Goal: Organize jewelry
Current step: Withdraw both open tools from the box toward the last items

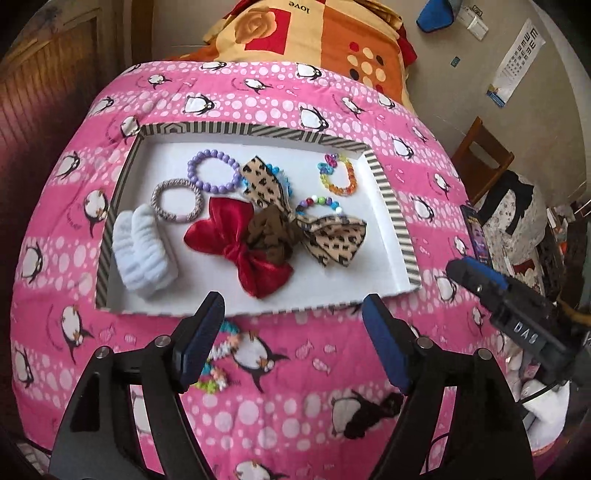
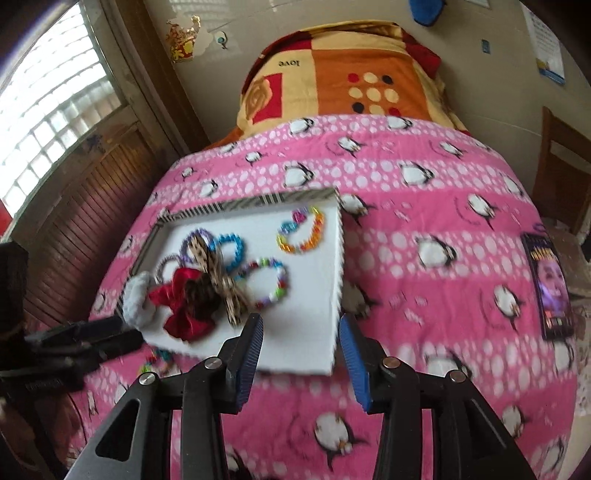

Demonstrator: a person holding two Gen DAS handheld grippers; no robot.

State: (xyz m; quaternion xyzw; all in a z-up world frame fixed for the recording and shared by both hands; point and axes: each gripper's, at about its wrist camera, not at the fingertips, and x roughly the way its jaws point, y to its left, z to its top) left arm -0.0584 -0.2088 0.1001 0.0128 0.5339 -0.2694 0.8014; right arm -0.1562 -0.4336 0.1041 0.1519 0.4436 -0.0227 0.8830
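A white tray with a striped rim [image 1: 395, 206] [image 2: 332, 295] lies on the pink penguin quilt. It holds a purple bead bracelet [image 1: 214, 171], a grey hair tie [image 1: 177, 199], a white scrunchie [image 1: 142, 251], a red bow [image 1: 240, 247], a leopard bow [image 1: 328, 236] and bright bead bracelets [image 1: 338, 175]. My left gripper [image 1: 293, 310] is open and empty above the tray's near edge. A multicoloured bead bracelet [image 1: 218, 354] lies on the quilt under its left finger. A dark scrunchie [image 1: 373, 411] lies on the quilt at the right. My right gripper [image 2: 301, 332] is open and empty near the tray's right corner.
An orange patterned blanket [image 1: 317, 33] is folded at the far end of the bed. A wooden chair [image 1: 484, 158] stands to the right. A dark booklet [image 2: 550, 284] lies on the quilt's right edge. A window and wood panelling [image 2: 74, 184] are at the left.
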